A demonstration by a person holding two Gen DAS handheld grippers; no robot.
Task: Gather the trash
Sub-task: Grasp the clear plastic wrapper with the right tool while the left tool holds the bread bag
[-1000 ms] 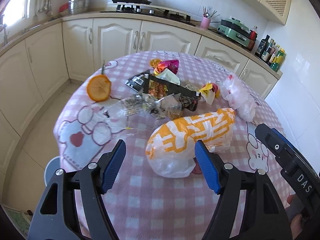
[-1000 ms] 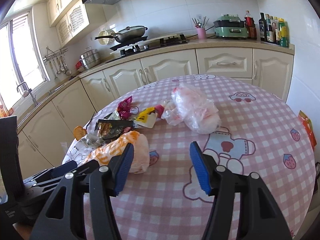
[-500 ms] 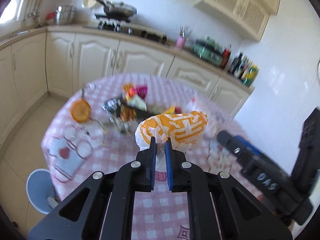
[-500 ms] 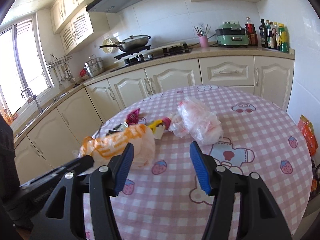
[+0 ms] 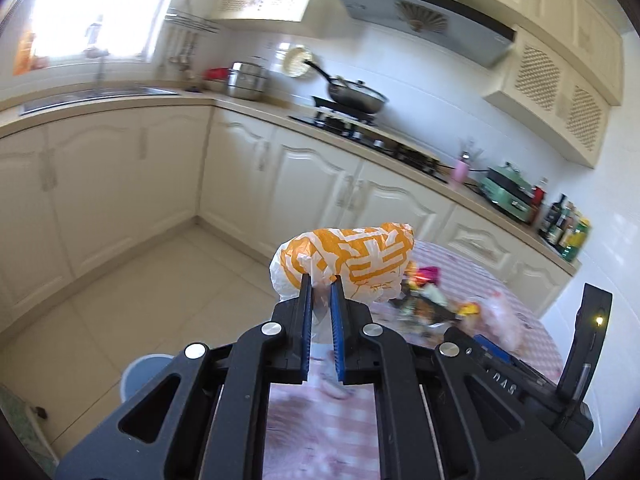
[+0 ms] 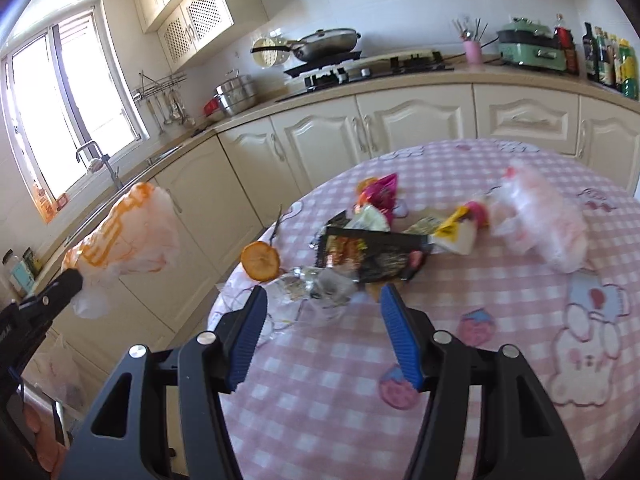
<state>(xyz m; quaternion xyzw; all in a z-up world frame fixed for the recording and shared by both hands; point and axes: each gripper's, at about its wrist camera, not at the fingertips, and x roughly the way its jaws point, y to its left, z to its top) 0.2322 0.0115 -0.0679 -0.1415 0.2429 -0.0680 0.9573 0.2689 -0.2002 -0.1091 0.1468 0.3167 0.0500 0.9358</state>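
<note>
Plainly, in the left wrist view the left gripper [image 5: 320, 280] was shut on a thin fold of the bag [image 5: 352, 264], an orange-and-white plastic one. The bag hung in the air beyond the table [image 5: 532, 320] edge, over the floor, with a pale bin [image 5: 140, 372] below and nearer the camera. The pinch took only the bag's loose skin, so I judged the film could slide out of the pads or tear, and the bag would drop on the floor short of the bin.

In the right wrist view the right gripper [image 6: 322, 300] stood about half open with nothing in it, above the table and pointed at the heap of wrappers [image 6: 372, 248]. An orange slice [image 6: 260, 260] lay at the table edge left of the heap, and a clear bag [image 6: 536, 220] lay right of it. The wrappers were thin and overlapped, so a grab there could catch only one, push the others, or knock the slice off the table. The held bag showed far left, off the table.
</note>
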